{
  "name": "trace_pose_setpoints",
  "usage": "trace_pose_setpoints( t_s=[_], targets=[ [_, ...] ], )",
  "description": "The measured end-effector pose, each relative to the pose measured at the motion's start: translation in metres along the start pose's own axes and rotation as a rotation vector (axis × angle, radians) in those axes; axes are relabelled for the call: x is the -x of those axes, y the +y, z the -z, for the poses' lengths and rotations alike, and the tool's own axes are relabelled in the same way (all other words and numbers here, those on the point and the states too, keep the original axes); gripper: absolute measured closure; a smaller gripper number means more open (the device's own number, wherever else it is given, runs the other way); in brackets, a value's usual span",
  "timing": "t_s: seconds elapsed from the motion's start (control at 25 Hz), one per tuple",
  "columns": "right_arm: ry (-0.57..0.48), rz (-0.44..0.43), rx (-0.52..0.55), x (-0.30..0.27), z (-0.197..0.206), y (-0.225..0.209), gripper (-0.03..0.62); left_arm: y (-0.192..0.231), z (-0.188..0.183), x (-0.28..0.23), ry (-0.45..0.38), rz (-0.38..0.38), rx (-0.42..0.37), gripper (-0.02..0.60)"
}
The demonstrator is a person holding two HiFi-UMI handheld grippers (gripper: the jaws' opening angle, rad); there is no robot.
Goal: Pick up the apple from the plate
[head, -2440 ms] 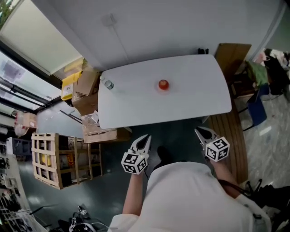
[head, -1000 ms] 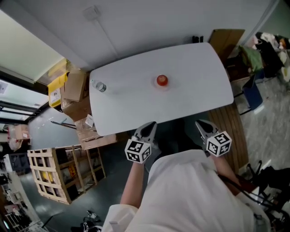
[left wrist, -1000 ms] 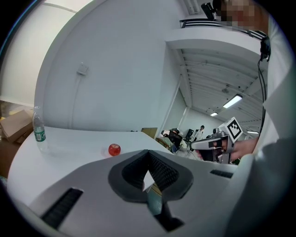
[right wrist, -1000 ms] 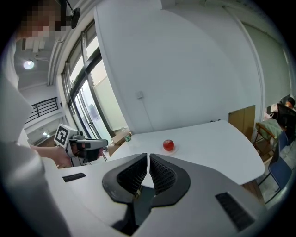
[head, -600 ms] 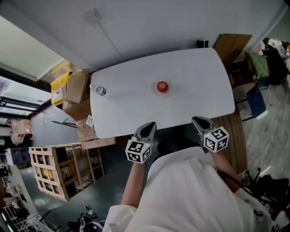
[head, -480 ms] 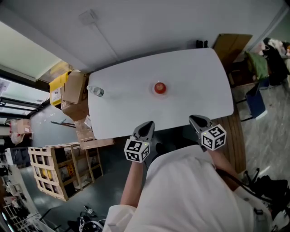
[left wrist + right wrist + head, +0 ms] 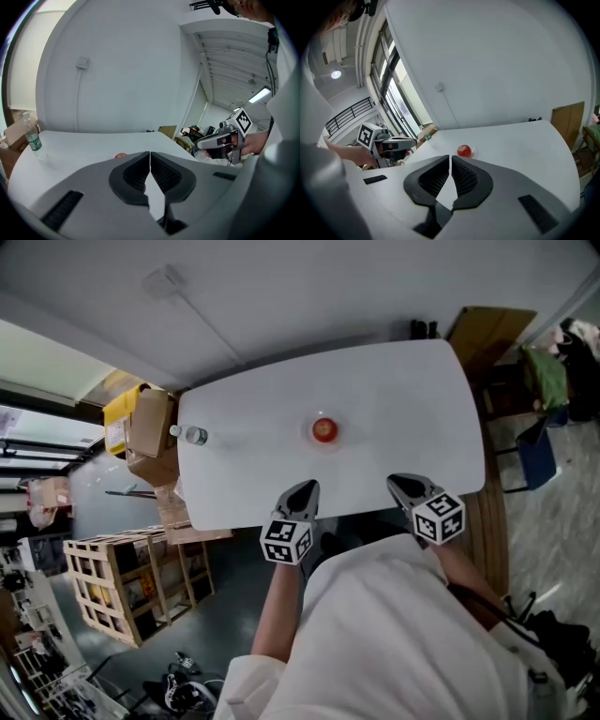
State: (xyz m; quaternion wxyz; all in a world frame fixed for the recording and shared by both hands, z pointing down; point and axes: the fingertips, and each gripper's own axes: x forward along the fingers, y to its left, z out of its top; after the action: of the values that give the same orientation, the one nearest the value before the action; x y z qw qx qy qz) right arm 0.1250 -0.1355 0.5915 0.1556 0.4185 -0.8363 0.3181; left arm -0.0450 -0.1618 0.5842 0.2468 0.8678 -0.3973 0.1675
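Surface: white table (image 7: 403,390) with rounded corners, set against a pale wall (image 7: 309,296); cardboard boxes (image 7: 150,423) and a wooden crate (image 7: 122,582) stand by its left end.
Apple, place: the apple (image 7: 323,429) sits near the middle of the table on a small clear plate (image 7: 472,152), of which only a faint rim shows beside the fruit.
Apple, axis: it is round in every view, so no long axis can be made out; which way the stalk end points is too small to tell.
Apple, look: red and glossy, with a paler spot on top in the head view and a bright glint in the right gripper view.
Bottle: a clear plastic bottle (image 7: 194,435) stands near the table's left edge, well apart from the apple.
Left gripper: the left gripper (image 7: 302,491) is at the near table edge, its jaws clenched together with nothing between them.
Right gripper: the right gripper (image 7: 401,486) is at the same edge further right, its jaws also pressed together and empty; the apple lies beyond both, well apart.
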Motion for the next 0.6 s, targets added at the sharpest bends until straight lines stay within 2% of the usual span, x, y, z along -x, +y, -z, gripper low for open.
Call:
trace_pose_setpoints(
  t_s=[0.24,0.6],
  targets=[
    [0.023,-0.022,-0.008,0.001,0.002,-0.024,0.556,0.0,-0.005,-0.033,0.033,-0.018,-0.012,0.549],
    [0.053,-0.031,-0.07,-0.002,0.012,-0.042,0.556,0.01,0.0,-0.074,0.124,-0.016,-0.046,0.511]
  ],
)
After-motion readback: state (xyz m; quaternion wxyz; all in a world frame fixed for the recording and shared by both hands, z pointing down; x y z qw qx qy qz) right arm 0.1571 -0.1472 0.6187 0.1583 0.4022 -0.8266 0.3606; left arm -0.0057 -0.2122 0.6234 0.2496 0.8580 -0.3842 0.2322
